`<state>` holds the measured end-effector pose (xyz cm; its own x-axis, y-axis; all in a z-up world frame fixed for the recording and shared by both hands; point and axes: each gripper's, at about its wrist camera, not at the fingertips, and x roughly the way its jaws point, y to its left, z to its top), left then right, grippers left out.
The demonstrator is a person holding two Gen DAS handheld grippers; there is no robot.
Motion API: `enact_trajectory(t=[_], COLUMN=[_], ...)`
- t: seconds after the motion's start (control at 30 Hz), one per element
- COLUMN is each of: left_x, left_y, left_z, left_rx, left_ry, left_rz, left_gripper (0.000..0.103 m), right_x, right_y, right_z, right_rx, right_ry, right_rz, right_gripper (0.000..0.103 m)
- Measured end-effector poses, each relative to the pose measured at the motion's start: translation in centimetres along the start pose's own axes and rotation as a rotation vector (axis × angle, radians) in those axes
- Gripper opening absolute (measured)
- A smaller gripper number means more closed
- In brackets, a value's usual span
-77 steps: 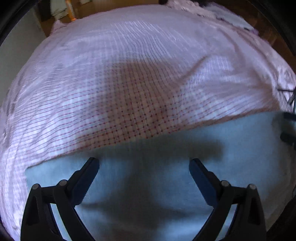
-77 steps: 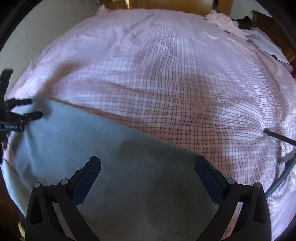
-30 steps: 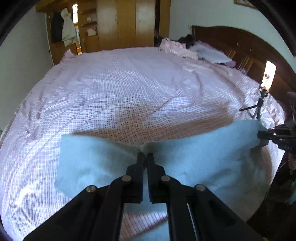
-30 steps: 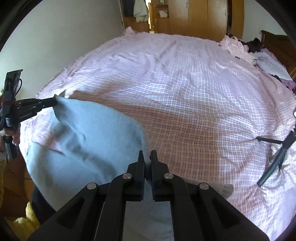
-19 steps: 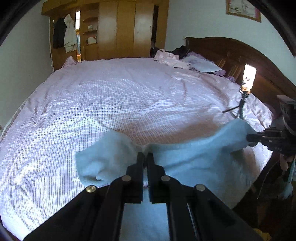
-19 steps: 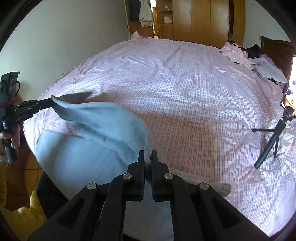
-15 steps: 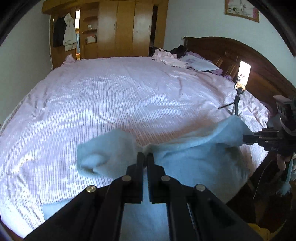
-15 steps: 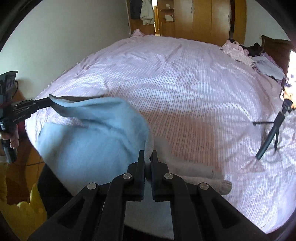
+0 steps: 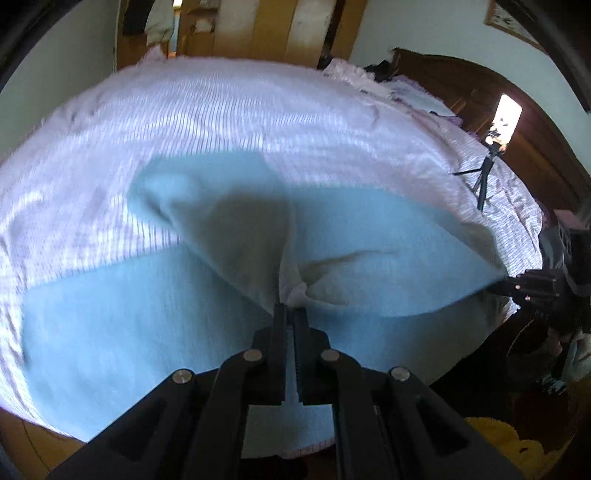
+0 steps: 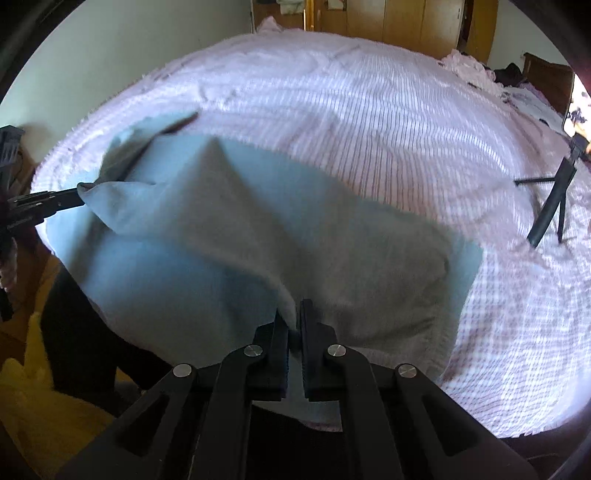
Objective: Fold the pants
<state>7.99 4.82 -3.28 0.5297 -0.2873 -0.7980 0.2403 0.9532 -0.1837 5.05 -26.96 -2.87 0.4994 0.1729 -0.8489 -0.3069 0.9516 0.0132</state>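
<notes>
Both grippers are clenched on the light blue pants, each pinching an edge of the cloth and holding it up off the bed. The left gripper has its two black fingers pressed nearly together with a bunched fold of the fabric caught at their tips, and from there the cloth fans away in a lifted flap, shaded grey on its underside, toward the middle of the bed. The right gripper is closed the same way on another bit of the edge, the cloth running up from its tips in a raised ridge. In the left wrist view the right gripper shows at the far right edge with a pointed corner of the pants drawn out to it; in the right wrist view the left gripper shows at the far left edge with a corner stretched to its tip. Beneath the lifted part, more of the pants lies flat on the near side of the bed, reaching its near edge. The bed is covered in a pale pink checked sheet, rumpled in places. A phone on a small tripod stands on the sheet near the dark wooden headboard, well apart from the pants. Wooden wardrobes line the far wall
</notes>
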Motion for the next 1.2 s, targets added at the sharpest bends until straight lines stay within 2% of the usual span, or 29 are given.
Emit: enact_trajectory(t=[0.13,0.33,0.5,0.53,0.6,0.7,0.83,0.93,1.0,1.07,1.2], left_x=[1.5,3.4,3.6,3.4,2.8,1.4,0.1,0.1,0.5,0.6,-0.4], left_y=[0.8,1.7,1.9,1.8,1.7,1.3,0.2,-0.1,0.2,0.5,0.7], left_z=[-0.8,-1.7,-2.0,-2.1,-2.2,-2.3,-1.4,-0.9,-0.8,-0.8,-1.0], left_rx=[-0.047,-0.116,-0.138,-0.139,-0.147,-0.171,-0.179,-0.192,-0.233,-0.272,-0.296], left_ry=[0.046,0.111,0.121,0.125,0.129,0.118,0.081,0.06,0.075,0.083,0.07], left_rz=[0.005,0.027,0.028,0.026,0.015,-0.026,-0.066,-0.071,-0.061,-0.08,-0.106], left_gripper=[0.003,0.004,0.008,0.01,0.022,0.032,0.034,0.035,0.035,0.035,0.035], right_x=[1.7,3.9,3.9,3.8,3.4,2.0,-0.3,-1.9,-2.5,-2.8,-2.2], right_y=[-0.5,-1.3,-0.5,-0.2,0.2,0.2,-1.1,-3.1,-4.5,-5.7,-6.7], right_z=[-1.0,-1.8,-2.2,-2.3,-2.4,-2.9,-4.3,-6.0,-7.5,-8.6,-9.2], right_rx=[0.029,0.106,0.091,0.084,0.079,0.119,0.216,0.348,0.45,0.545,0.631], right_ry=[0.029,0.044,0.007,0.003,0.006,-0.011,-0.045,-0.077,-0.098,-0.116,-0.125], right_rz=[0.013,0.027,0.067,0.066,0.044,0.038,0.042,0.057,0.077,0.107,0.149], right_gripper=[0.0,0.009,0.041,0.043,0.043,0.043,0.043,0.043,0.043,0.043,0.043])
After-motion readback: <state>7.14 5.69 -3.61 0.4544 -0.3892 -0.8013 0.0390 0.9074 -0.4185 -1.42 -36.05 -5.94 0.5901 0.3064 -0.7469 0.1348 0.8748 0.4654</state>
